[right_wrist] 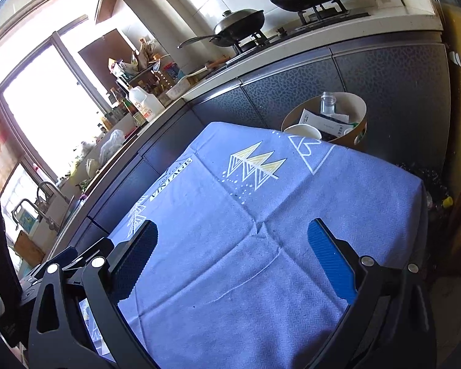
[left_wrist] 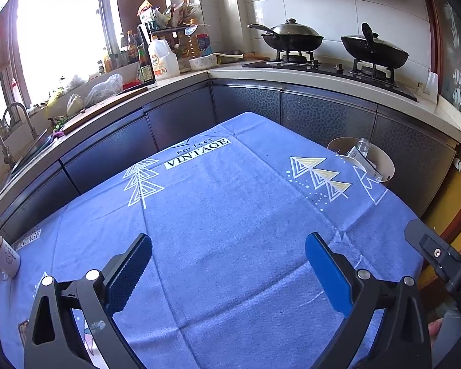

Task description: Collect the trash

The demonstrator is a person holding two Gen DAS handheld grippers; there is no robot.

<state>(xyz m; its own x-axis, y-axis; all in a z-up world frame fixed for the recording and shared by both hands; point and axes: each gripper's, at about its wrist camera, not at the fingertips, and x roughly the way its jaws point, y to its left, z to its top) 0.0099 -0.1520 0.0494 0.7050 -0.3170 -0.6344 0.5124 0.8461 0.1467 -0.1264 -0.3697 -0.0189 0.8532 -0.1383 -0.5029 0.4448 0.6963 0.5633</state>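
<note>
A round tan bin [right_wrist: 358, 113] stands past the far right corner of the table and holds a clear plastic bottle [right_wrist: 327, 102], a white paper cup [right_wrist: 302, 131] and paper packaging. It also shows in the left wrist view [left_wrist: 384, 161]. My left gripper [left_wrist: 229, 246] is open and empty above the blue tablecloth [left_wrist: 230, 230]. My right gripper [right_wrist: 233, 233] is open and empty above the same cloth [right_wrist: 261, 261]. A white mug [left_wrist: 6, 256] with a stick in it stands at the table's left edge.
Dark kitchen cabinets [left_wrist: 246, 98] run close behind the table. The counter carries two black woks [left_wrist: 292, 35] on a stove, bottles, a white jug [left_wrist: 161, 58] and plastic bags. A sink with a tap [left_wrist: 15, 117] is at the left. Small debris lies on the floor at the right [right_wrist: 439, 203].
</note>
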